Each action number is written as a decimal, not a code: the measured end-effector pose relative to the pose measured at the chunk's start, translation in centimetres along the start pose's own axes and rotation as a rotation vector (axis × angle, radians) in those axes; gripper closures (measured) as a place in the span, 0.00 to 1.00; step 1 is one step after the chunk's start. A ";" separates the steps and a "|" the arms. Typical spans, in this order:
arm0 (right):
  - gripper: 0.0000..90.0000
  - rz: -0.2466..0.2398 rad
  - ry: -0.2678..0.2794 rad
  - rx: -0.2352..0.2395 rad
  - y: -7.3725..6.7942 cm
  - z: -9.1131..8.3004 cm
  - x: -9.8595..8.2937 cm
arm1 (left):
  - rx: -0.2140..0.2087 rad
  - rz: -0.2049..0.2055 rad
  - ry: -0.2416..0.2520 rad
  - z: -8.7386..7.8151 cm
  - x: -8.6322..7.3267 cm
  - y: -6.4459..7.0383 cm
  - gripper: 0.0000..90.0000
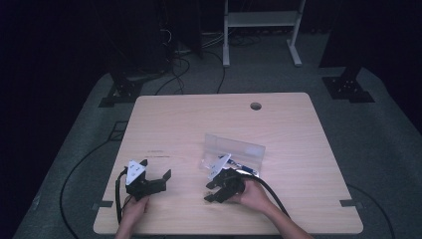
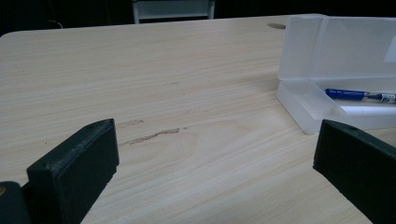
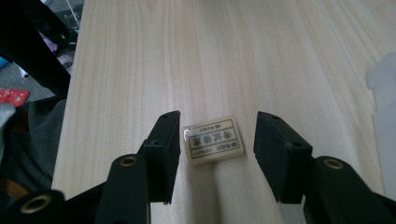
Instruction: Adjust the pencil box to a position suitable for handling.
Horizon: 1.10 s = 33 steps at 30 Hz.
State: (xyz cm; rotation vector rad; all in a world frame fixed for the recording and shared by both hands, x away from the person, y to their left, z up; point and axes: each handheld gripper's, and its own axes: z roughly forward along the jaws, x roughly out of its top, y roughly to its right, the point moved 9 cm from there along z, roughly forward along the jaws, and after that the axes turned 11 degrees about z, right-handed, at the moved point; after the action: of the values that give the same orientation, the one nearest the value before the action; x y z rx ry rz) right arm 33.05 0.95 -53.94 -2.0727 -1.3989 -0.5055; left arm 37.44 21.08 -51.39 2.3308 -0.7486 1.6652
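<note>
Straddling the eraser (image 3: 213,140), the right gripper (image 3: 217,156) was held wide (small, light, rubbery); short sides were judged best

The table (image 2: 177,93) top is light wood-grain laminate, smooth and matt, with a few dark scuff marks. The case (image 2: 341,51) is frosted translucent plastic, smooth with a dull sheen. The pen (image 2: 359,95) inside it has a glossy blue plastic barrel with a clear section. The eraser (image 3: 212,139) looks rubbery, cream-coloured, slightly glossy, with a printed face. The jaws of both grippers are matt black plastic with a finely ridged texture; brass-coloured metal inserts sit at their bases.
</note>
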 end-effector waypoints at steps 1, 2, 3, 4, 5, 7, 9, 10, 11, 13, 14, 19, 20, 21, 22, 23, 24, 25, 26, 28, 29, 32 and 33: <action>0.56 -0.001 -0.003 0.000 0.0 0.1 0.0 | 0.000 0.000 0.000 0.0 0.0 0.0 0.00; 0.56 -0.006 -0.006 0.001 0.0 0.2 0.0 | 0.000 0.000 0.000 0.0 0.0 0.0 0.00; 0.57 -0.006 -0.011 0.002 0.0 0.2 -0.1 | 0.000 0.001 0.000 0.0 0.0 0.0 0.00; 0.57 -0.009 -0.013 0.003 -0.1 0.3 -0.1 | 0.000 0.000 0.000 0.0 0.0 0.0 0.00; 0.57 -0.006 -0.015 0.003 -0.1 0.3 -0.1 | 0.000 0.000 0.000 0.0 0.0 0.0 0.00; 0.59 -0.008 -0.019 0.004 -0.1 0.4 -0.1 | 0.000 0.000 0.000 0.0 0.0 0.0 0.00; 0.60 -0.010 -0.023 0.005 -0.1 0.5 -0.2 | 0.000 0.000 0.000 0.0 0.0 0.0 0.00; 0.60 -0.010 -0.025 0.006 -0.1 0.6 -0.2 | 0.000 0.000 0.000 0.0 0.0 0.0 0.00; 0.60 -0.011 -0.026 0.007 0.0 0.6 -0.2 | 0.000 0.000 0.000 0.0 0.0 0.0 0.00; 0.61 -0.010 -0.027 0.009 -0.1 0.7 -0.3 | -0.001 0.000 0.000 0.0 0.0 0.0 0.00; 0.61 -0.012 -0.029 0.008 -0.1 0.7 -0.3 | 0.000 0.000 0.000 0.0 0.0 0.0 0.00; 0.63 -0.018 -0.030 0.008 -0.1 0.8 -0.3 | 0.000 -0.001 0.001 0.0 0.0 0.0 0.00; 0.63 -0.021 -0.031 0.008 -0.1 0.8 -0.3 | -0.001 -0.001 0.001 0.0 0.0 0.0 0.00; 0.63 -0.025 -0.033 0.009 -0.2 0.8 -0.3 | -0.001 -0.001 0.001 0.0 0.0 0.0 0.00; 0.64 -0.027 -0.034 0.007 -0.2 0.7 -0.2 | 0.000 -0.001 0.001 0.0 0.0 0.0 0.00; 0.64 -0.032 -0.035 0.006 -0.2 0.7 -0.2 | 0.000 -0.001 0.001 0.0 0.0 0.0 0.00; 0.64 -0.033 -0.035 0.008 -0.3 0.6 -0.2 | -0.001 -0.001 0.001 0.0 0.0 0.0 0.00; 0.64 -0.035 -0.034 0.009 -0.3 0.6 -0.1 | 0.000 -0.001 0.001 0.0 0.0 0.0 0.00; 0.64 -0.037 -0.034 0.006 -0.3 0.5 -0.1 | -0.001 -0.001 0.001 0.0 0.0 0.0 0.00; 0.64 -0.037 -0.026 0.005 -0.2 0.2 0.1 | 0.000 -0.002 0.001 0.0 0.0 0.0 0.00; 0.64 -0.034 -0.023 0.006 -0.2 0.0 0.2 | -0.001 -0.001 0.001 0.0 0.0 0.0 0.00; 0.64 -0.036 -0.011 0.003 -0.1 -0.4 0.5 | 0.000 -0.001 0.001 0.0 0.0 0.0 0.00; 0.64 -0.032 -0.008 0.002 -0.1 -0.6 0.6 | 0.000 -0.001 0.001 0.0 0.0 0.0 0.00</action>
State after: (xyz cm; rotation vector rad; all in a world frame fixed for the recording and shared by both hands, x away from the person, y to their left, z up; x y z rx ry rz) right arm 33.21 1.01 -53.13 -2.0554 -1.4391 -0.5093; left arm 37.45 21.08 -51.39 2.3300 -0.7480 1.6654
